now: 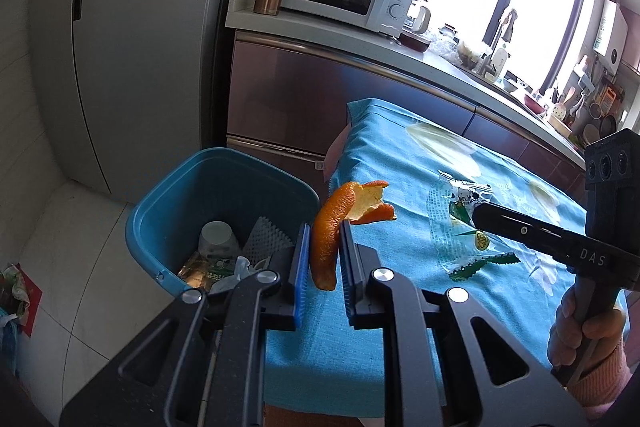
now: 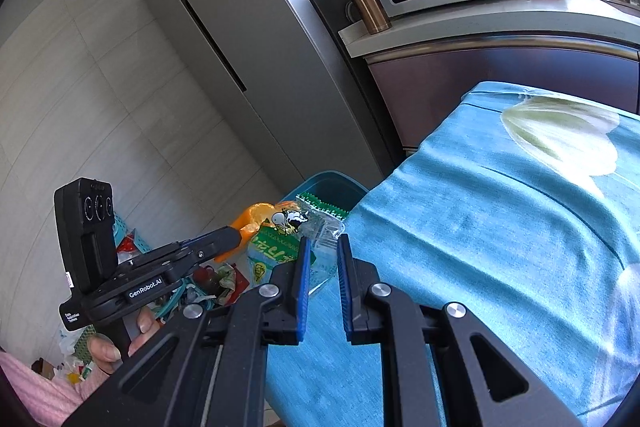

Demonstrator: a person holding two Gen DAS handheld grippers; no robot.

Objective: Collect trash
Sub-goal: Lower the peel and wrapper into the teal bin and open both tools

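Bin [image 1: 168,195] on floor at left, beside table edge; cup and scraps inside. Left gripper [image 1: 324,259] pinches orange peel [image 1: 332,227], peel upright, just right of bin rim, over table corner. Right gripper [image 2: 322,259] pinches clear printed wrapper [image 2: 296,239], wrapper above blue tablecloth [image 1: 400,155] near bin side.
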